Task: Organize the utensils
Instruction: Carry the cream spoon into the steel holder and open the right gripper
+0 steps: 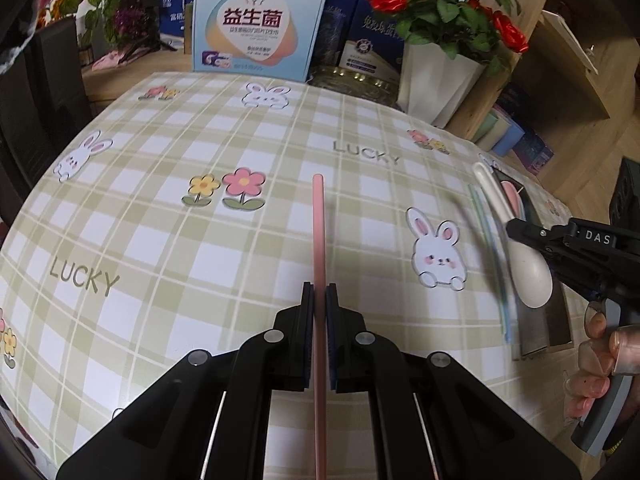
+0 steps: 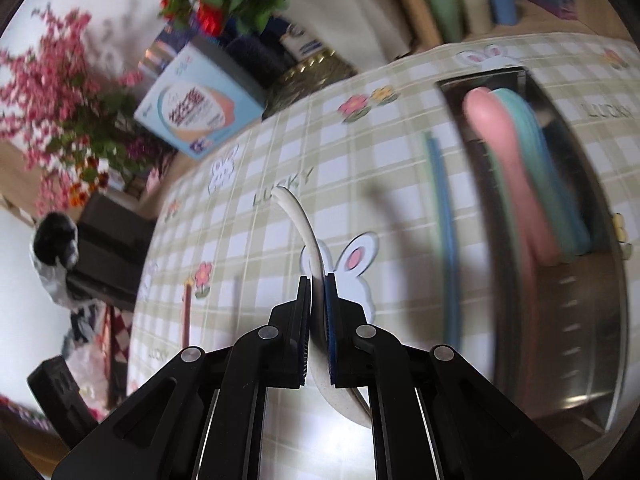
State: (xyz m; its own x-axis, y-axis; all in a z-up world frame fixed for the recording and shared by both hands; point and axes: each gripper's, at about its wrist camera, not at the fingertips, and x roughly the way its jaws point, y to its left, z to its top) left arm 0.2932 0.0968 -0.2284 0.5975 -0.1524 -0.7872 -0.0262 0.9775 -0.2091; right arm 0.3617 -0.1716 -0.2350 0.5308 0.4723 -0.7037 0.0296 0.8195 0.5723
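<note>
Utensils are partly sorted: at three o'clock on the checked tablecloth (image 1: 168, 216), a metal tray (image 2: 576, 320) already holds a pink spoon (image 2: 504, 152) and a teal one, while blue chopsticks (image 2: 444, 232) lie just beside it. Both tongs hold pieces above the cloth: the right gripper (image 2: 318, 320) is clamped on a white spoon (image 2: 300, 224), the left gripper (image 1: 319, 320) on a pink chopstick (image 1: 319, 232), so these likely remain to be placed. The cloth reads "LUCKY"; the right tool, "DAS".

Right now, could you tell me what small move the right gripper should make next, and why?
Probably carry the white spoon over the metal tray and lower it: the right gripper is shut on it, and pink and teal spoons already lie there.
</note>
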